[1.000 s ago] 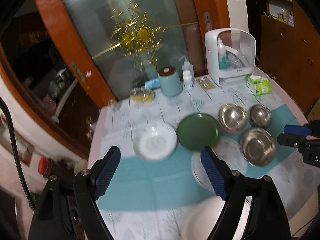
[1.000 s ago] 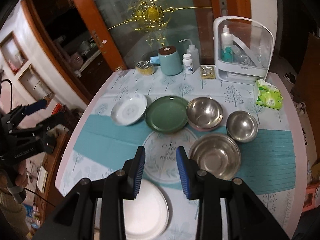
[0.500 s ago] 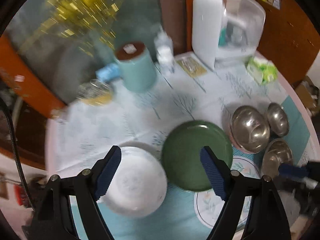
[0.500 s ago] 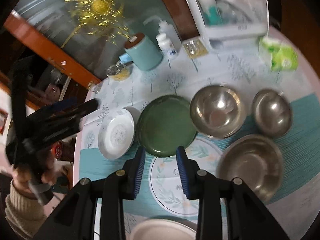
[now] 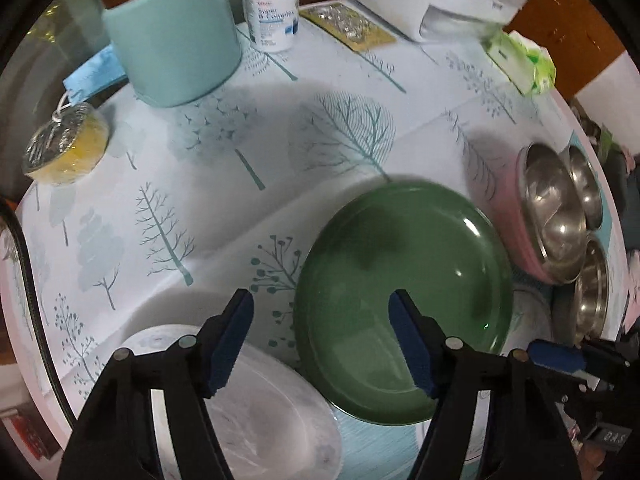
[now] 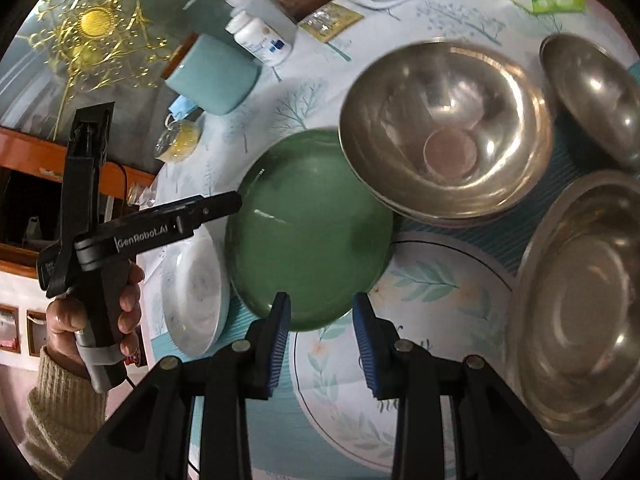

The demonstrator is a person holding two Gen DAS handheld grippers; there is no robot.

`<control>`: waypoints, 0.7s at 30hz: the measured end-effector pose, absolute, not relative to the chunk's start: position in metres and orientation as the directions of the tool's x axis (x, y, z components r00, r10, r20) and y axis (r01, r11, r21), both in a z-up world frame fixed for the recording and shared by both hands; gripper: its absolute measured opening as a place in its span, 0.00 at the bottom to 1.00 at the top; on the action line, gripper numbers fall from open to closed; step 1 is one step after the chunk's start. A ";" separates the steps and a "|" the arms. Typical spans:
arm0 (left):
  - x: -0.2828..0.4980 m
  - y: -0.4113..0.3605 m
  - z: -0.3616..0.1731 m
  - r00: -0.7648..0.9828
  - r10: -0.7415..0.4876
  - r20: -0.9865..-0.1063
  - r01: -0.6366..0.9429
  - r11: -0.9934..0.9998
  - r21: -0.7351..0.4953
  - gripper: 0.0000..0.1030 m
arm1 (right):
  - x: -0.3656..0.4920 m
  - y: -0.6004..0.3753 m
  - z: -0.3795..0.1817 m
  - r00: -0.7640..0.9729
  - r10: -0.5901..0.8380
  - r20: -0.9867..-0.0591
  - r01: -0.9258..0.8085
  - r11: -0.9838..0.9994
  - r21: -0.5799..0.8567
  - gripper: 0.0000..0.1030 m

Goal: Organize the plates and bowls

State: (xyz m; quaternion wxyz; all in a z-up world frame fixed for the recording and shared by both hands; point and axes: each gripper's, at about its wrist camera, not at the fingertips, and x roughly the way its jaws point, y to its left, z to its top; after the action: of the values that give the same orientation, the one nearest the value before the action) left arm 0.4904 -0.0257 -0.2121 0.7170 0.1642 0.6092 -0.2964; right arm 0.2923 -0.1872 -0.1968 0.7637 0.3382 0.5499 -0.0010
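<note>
Green plate (image 5: pixel 404 280) under steeply down-tilted left claw (image 5: pixel 320 336), jaws closing on nothing, right claw (image 6: pixel 322 328) narrowly spread, empty.

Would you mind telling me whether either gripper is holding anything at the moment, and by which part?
Nothing is held: the left gripper, jaws closing, and the right gripper hang open over the green plate.

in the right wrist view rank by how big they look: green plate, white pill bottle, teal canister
1. green plate
2. teal canister
3. white pill bottle
The plate lies nearer the camera, which exaggerates its lead; the canister and bottle sit at a similar distance.
</note>
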 end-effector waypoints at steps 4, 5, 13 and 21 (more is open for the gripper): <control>0.496 -0.024 -0.219 0.031 -0.267 -0.963 0.622 0.759 -0.191 0.53 | 0.299 -0.187 -0.209 0.397 0.371 -0.839 0.382 0.765 0.519 0.32; 0.496 -0.023 -0.221 0.022 -0.277 -0.961 0.622 0.756 -0.204 0.52 | 0.300 -0.188 -0.211 0.400 0.368 -0.839 0.388 0.761 0.519 0.32; 0.501 -0.027 -0.235 -0.028 -0.272 -0.962 0.649 0.727 -0.225 0.35 | 0.309 -0.198 -0.218 0.418 0.343 -0.841 0.408 0.756 0.511 0.23; 0.501 -0.029 -0.243 -0.013 -0.262 -0.965 0.649 0.732 -0.208 0.23 | 0.315 -0.200 -0.227 0.412 0.328 -0.850 0.415 0.763 0.496 0.10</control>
State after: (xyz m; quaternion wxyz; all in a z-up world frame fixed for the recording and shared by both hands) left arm 0.5005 -0.0291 -0.2432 0.6855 0.1536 0.6294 -0.3322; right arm 0.3150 -0.2004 -0.2265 0.7670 0.3432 0.5414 -0.0282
